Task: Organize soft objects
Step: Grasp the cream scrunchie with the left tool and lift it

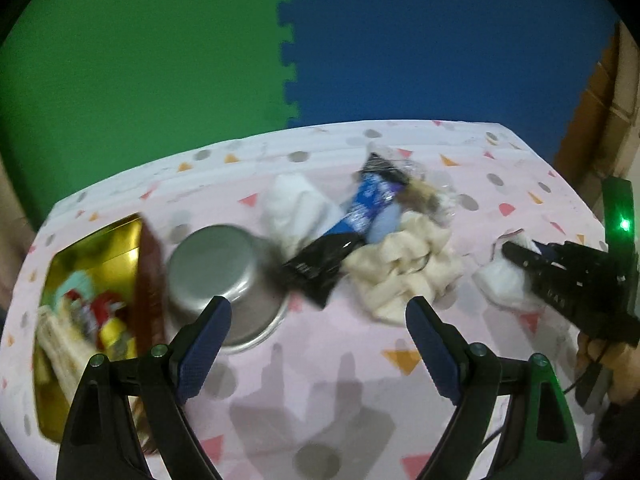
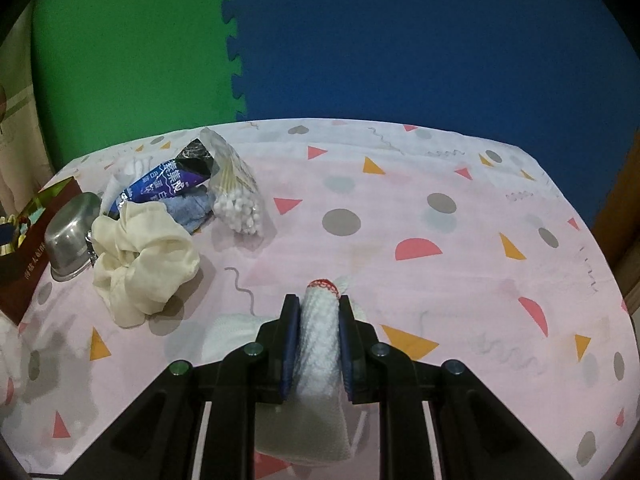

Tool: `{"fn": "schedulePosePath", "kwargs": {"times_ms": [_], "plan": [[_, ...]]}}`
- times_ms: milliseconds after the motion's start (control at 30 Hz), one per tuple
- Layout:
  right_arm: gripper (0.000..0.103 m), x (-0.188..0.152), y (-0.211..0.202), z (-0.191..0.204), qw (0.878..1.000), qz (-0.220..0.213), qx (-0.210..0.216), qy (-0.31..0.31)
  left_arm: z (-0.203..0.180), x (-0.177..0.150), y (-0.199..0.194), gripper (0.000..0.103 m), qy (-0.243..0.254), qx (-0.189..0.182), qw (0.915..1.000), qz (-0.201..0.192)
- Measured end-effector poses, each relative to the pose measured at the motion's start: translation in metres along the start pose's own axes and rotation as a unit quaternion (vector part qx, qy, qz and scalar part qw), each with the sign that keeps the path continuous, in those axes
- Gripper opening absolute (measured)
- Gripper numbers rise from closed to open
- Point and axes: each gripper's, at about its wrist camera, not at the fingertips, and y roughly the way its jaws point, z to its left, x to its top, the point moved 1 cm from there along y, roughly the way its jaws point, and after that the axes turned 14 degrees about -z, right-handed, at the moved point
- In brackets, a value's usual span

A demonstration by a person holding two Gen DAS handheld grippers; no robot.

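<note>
My right gripper [image 2: 319, 305] is shut on a rolled white cloth [image 2: 320, 332] with a red-stitched end, held just above the pink tablecloth. In the left wrist view the same gripper [image 1: 520, 254] shows at the far right with the white cloth [image 1: 500, 284] in it. My left gripper [image 1: 318, 308] stands open over the cloth, nothing between its fingers. Ahead of it lie a cream scrunchie [image 1: 404, 268], a blue and black packet [image 1: 340, 236] and a white cloth [image 1: 292, 204]. The scrunchie [image 2: 144, 256] lies left of the right gripper.
A gold tin box [image 1: 60, 396] holding several items sits at the left, beside an upturned steel bowl [image 1: 224, 268]. A bag of cotton swabs [image 2: 240, 196] and a blue cloth [image 2: 192, 208] lie by the packet [image 2: 172, 182]. Green and blue foam mats stand behind the table [image 2: 460, 240].
</note>
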Motion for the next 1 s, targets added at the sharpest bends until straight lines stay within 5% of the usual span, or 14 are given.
{"fn": "schedulePosePath", "kwargs": {"times_ms": [467, 667, 767, 1000], "plan": [[0.018, -0.001, 0.003, -0.009, 0.999, 0.003, 0.023, 0.029, -0.051, 0.012, 0.066, 0.067, 0.076, -0.039, 0.9959, 0.029], [0.019, -0.001, 0.003, -0.01, 0.999, 0.003, 0.027, 0.034, -0.054, 0.007, 0.073, 0.018, 0.058, -0.074, 0.9941, 0.055], [0.019, -0.002, 0.002, -0.01, 0.999, 0.003, 0.027, 0.035, -0.057, 0.003, 0.064, 0.01, 0.066, -0.08, 0.9932, 0.053], [0.019, -0.001, 0.003, -0.009, 0.999, 0.003, 0.026, 0.034, -0.048, 0.001, 0.037, 0.008, 0.044, -0.09, 0.9939, 0.046]]}}
